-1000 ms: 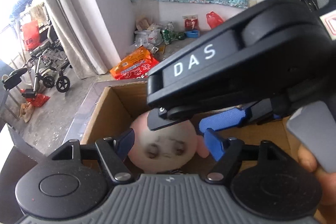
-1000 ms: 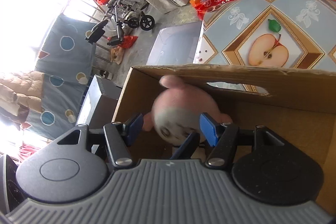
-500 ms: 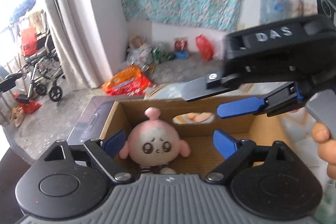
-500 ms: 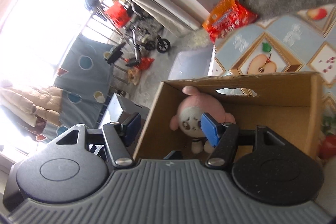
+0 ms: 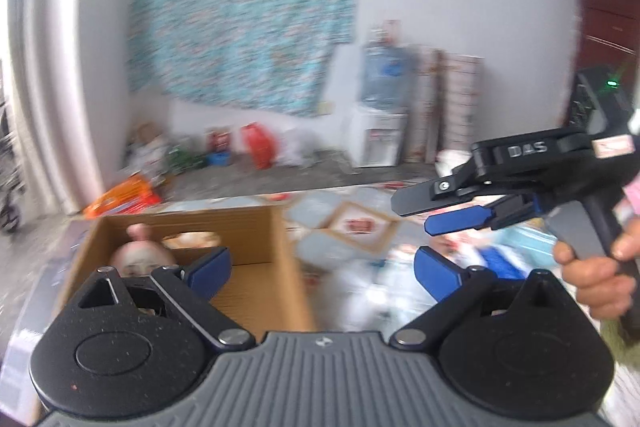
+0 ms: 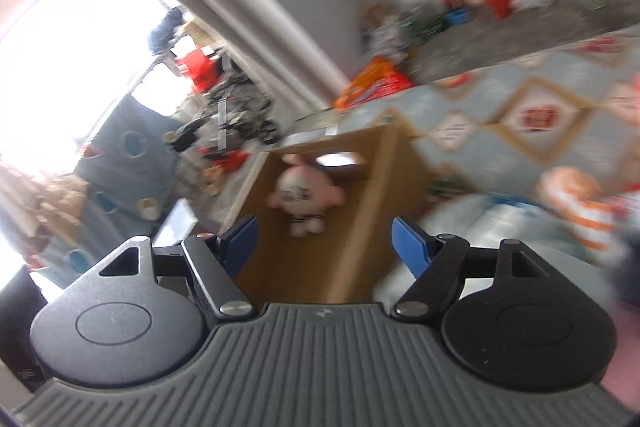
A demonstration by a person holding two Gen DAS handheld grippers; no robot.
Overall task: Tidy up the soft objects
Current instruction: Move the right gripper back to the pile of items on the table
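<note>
The pink plush doll [image 6: 303, 191] sits upright in the far left corner of the cardboard box [image 6: 372, 211], so it looks stowed; the next soft thing is probably the orange striped toy [image 6: 576, 201], blurred, lying on the table to the right of the box. The right gripper [image 6: 325, 241] is nearer to it, jaws opening and empty. The left gripper [image 5: 322, 273] over the box's right wall is opening wide, also empty

Both black grippers, left gripper [image 5: 322, 269] and right gripper [image 6: 324, 241], have blue finger pads, silver screws and ribbed grey bodies.
</note>
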